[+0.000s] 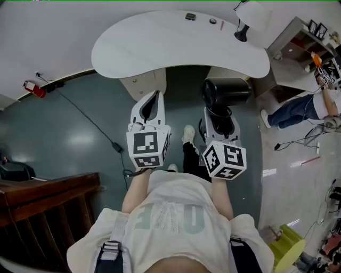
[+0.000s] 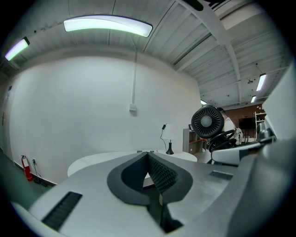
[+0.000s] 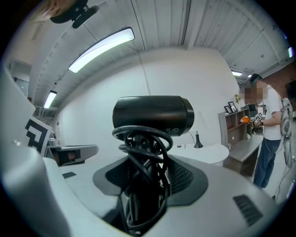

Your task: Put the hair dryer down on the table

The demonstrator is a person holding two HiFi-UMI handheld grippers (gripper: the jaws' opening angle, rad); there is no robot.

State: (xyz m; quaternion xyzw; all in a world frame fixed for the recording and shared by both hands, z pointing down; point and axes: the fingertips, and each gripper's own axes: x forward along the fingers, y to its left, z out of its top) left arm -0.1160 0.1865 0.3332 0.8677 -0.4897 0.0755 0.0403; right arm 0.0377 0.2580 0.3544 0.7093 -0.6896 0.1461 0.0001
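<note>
A black hair dryer (image 1: 226, 93) with its cord coiled round the handle (image 3: 144, 152) stands up out of my right gripper (image 1: 219, 123), whose jaws are shut on the handle. Its barrel (image 3: 153, 113) lies crosswise above the jaws, and the round rear grille (image 2: 207, 121) shows in the left gripper view. My left gripper (image 1: 151, 109) is beside it to the left, shut with nothing between its pads (image 2: 159, 176). Both grippers hover in front of the white curved table (image 1: 160, 48), short of its near edge.
On the table's far side stand a lamp (image 1: 248, 18) and two small objects (image 1: 191, 16). A second person (image 1: 306, 106) stands at the right by a shelf unit (image 1: 303, 45). A dark wooden piece (image 1: 42, 213) is at the left, with cables on the floor (image 1: 114, 144).
</note>
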